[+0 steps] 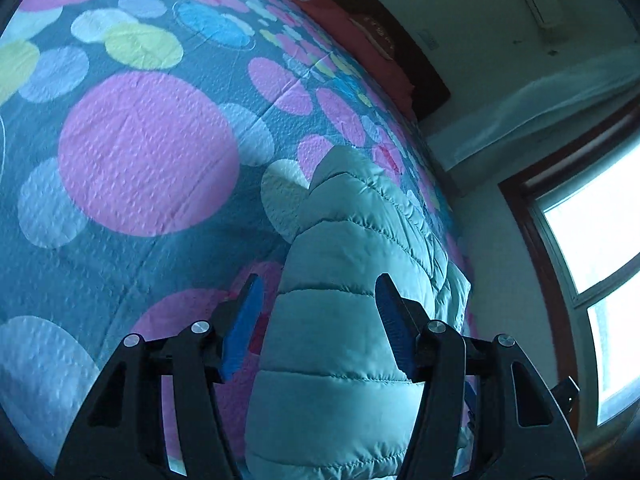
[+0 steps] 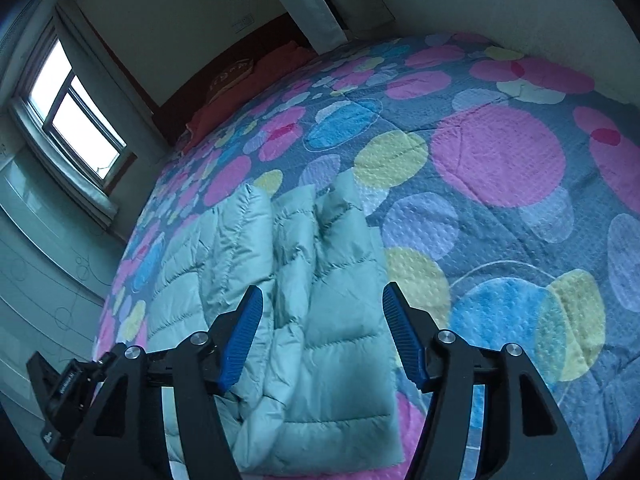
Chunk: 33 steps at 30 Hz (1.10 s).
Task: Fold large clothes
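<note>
A pale quilted jacket (image 2: 304, 280) lay partly folded on the spotted bedspread (image 2: 500, 152), near the bed's window-side edge. The left claw (image 1: 318, 320) and right claw (image 2: 322, 328) both stood apart, gripping nothing. A clean fold likely required pinching matched hem corners; open bedspread lay beyond the jacket.

Left gripper (image 1: 318, 320) and right gripper (image 2: 322, 328), fingers apart.
</note>
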Each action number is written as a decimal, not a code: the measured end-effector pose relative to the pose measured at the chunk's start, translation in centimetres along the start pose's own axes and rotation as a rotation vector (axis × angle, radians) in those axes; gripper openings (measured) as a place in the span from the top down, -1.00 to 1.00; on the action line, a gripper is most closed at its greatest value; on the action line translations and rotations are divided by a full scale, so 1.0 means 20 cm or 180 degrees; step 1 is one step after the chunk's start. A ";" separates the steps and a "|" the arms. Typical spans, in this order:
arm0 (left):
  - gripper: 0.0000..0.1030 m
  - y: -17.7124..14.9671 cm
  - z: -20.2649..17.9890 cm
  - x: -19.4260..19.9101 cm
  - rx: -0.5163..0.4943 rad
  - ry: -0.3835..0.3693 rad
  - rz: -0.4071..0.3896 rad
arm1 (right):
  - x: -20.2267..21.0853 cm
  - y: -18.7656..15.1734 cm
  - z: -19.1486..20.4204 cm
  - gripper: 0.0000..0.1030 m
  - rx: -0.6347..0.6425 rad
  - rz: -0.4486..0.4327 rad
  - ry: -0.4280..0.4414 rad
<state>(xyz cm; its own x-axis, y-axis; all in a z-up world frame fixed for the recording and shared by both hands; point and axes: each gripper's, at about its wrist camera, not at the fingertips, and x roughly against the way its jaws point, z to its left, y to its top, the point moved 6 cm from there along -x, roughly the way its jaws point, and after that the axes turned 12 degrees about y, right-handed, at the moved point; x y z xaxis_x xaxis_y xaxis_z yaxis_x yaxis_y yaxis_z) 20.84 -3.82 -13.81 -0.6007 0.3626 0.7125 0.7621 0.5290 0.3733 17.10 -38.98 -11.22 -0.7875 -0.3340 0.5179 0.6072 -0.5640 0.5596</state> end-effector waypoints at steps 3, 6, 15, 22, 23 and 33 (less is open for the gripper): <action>-0.12 -0.01 0.03 -0.08 0.0225 -0.0129 0.0189 | -0.10 0.02 0.02 -0.21 -0.0199 0.0061 0.0268; -0.21 -0.03 0.02 -0.13 0.0285 -0.0198 0.0267 | -0.18 0.03 0.03 -0.21 -0.0270 0.0143 0.0349; -0.27 -0.06 -0.02 -0.21 0.0273 -0.0279 0.0359 | -0.37 -0.01 0.02 0.62 -0.0432 0.0413 0.0603; -0.27 -0.09 -0.11 -0.13 0.0076 -0.0344 0.0370 | -0.12 0.07 0.00 0.81 -0.0287 0.0133 0.0671; -0.27 -0.11 -0.13 -0.12 0.0040 -0.0361 0.0364 | -0.10 0.08 -0.03 0.81 -0.0299 0.0133 0.0651; -0.32 -0.28 -0.18 -0.30 -0.0419 0.0026 0.0517 | -0.17 -0.01 -0.34 0.79 -0.0574 0.0268 0.0478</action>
<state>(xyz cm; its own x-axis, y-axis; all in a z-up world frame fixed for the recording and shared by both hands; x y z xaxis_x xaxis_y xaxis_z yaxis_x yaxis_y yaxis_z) 20.99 -11.65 -18.02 -0.4658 0.4285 0.7743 0.8741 0.3592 0.3271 18.89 -42.79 -17.46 -0.7500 -0.4864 0.4483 0.6533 -0.6507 0.3870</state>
